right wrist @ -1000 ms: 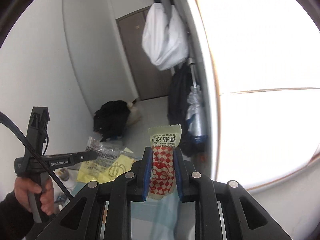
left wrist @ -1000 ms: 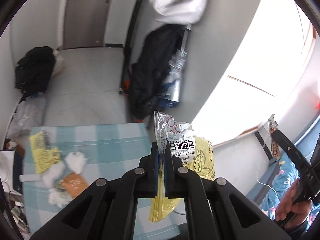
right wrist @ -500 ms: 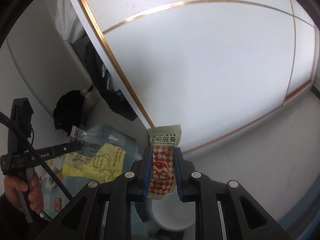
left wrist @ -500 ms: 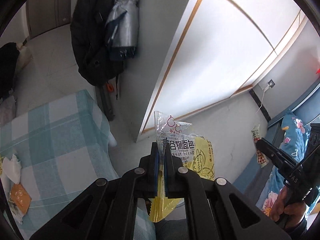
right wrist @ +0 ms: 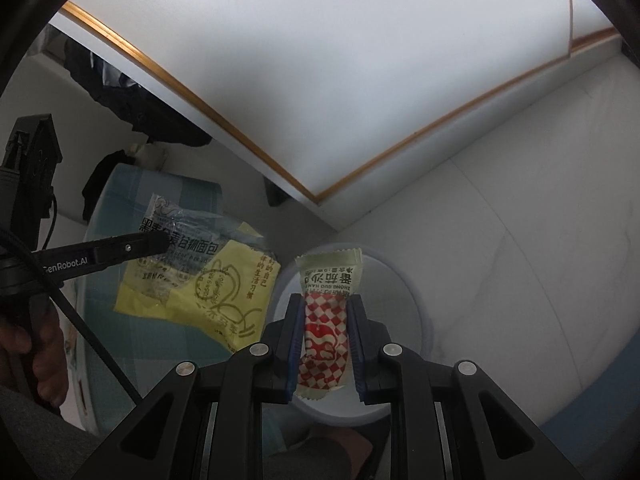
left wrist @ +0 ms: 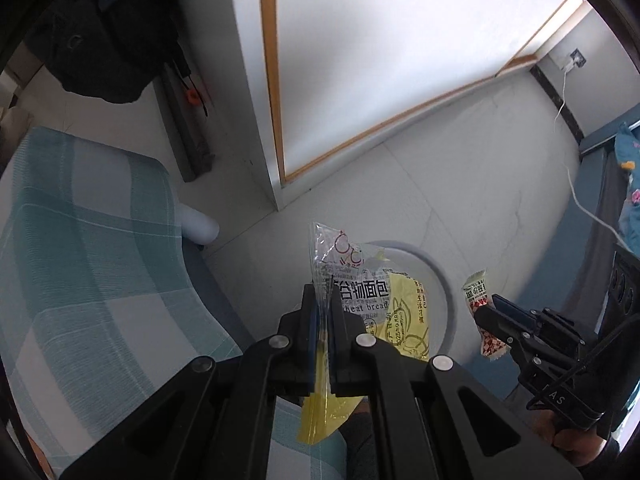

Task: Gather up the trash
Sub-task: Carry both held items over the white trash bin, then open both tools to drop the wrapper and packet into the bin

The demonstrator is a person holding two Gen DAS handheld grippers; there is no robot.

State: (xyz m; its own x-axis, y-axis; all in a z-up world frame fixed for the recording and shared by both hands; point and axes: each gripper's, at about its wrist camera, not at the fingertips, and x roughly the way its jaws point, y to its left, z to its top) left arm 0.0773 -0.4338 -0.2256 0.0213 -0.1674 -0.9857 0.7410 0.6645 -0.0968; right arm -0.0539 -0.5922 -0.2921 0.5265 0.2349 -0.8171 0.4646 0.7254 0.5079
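Clenched flat, the left gripper point(left wrist: 322, 312) is pinching the clear top edge of a yellow bread wrapper point(left wrist: 372, 308) in the left wrist view, with the rest of the bag hanging free above a round white bin point(left wrist: 434, 276) on the floor. Off to the right, the right gripper point(left wrist: 490, 320) is holding a small sachet point(left wrist: 478, 300) just beyond the bin's rim. A checked tablecloth point(left wrist: 88, 260) is filling the left side. One risk is showing: the wrapper is light and broad, so on release it could drift and land on the floor. "Wheat bread" is reading clearly under larger Chinese print.

Over in the right wrist view, the right gripper point(right wrist: 326, 336) is grasping the sachet point(right wrist: 326, 320), red-checked below and pale green above, with the bin point(right wrist: 400, 288) directly behind it. The left gripper point(right wrist: 158, 244) is carrying the bread wrapper point(right wrist: 200, 284) at the left, more over the tablecloth point(right wrist: 120, 200) than the bin, so an early drop there would likely miss. "GenRobot.AI" is printed along that finger; the sachet's small letters are too fine to read surely.
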